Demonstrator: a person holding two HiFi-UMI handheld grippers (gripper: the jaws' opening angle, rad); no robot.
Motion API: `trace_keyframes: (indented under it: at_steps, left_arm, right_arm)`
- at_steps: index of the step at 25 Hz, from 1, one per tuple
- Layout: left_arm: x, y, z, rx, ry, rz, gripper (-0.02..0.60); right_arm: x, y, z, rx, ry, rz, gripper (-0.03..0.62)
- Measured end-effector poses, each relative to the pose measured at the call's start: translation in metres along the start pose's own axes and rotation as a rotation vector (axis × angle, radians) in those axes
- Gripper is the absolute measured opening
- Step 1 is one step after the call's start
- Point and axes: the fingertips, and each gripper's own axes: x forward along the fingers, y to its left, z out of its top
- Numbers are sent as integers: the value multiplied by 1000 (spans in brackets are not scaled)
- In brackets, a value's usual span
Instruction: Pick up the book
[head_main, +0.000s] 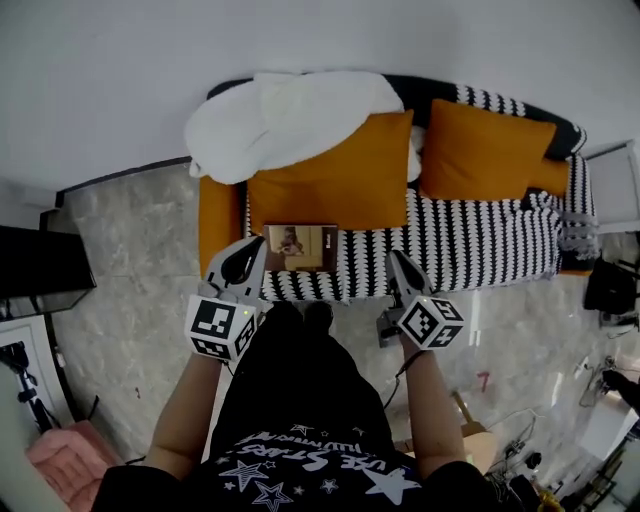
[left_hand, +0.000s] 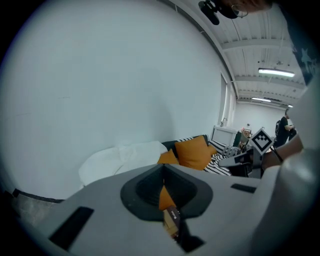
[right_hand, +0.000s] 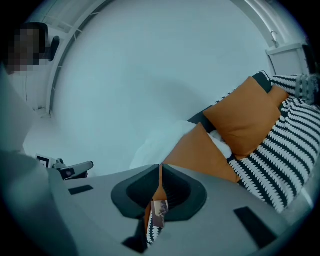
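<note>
Pale wall (head_main: 300, 40) and grey marbled floor (head_main: 130, 260) frame a sofa (head_main: 480, 240) covered in a black-and-white patterned throw, with a white blanket (head_main: 280, 120) heaped at its left end and two orange cushions (head_main: 335, 185) (head_main: 485, 150) leaning against the back. The book (head_main: 300, 247) lies flat, cover up, on the front part of the seat, just in front of the left cushion and near the seat's front edge. In the head view the person stands facing the sofa with both arms held forward. The left claw (head_main: 248, 256) points at the book's lower left corner and sits just beside it; whether it touches cannot be told from above. The right claw (head_main: 400, 268) hangs over the seat's front edge, well to the right of the book and apart from it. In the left gripper view the left claw's jaws are pressed together, leaving only a thin slit, and they grip nothing. Through that slit a strip of orange cushion and a corner of the book (left_hand: 171, 220) show beyond the tips. The right gripper view shows the same: the jaws are closed against each other and empty, with the book (right_hand: 160, 212) and the patterned throw visible past them, lower in the gap.
</note>
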Motion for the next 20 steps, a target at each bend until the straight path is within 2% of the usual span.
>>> trace_keyframes:
  at_steps: [7, 14, 20]
  left_arm:
    - [28, 13, -32, -42, 36, -31, 6]
    - [57, 39, -75, -73, 94, -13, 6]
    - [81, 49, -114, -108, 144, -35, 7]
  right_arm:
    - [29, -21, -18, -11, 26, -23, 34]
    - [63, -30, -51, 40, 68, 68, 35]
    - [100, -44, -92, 63, 126, 84, 35]
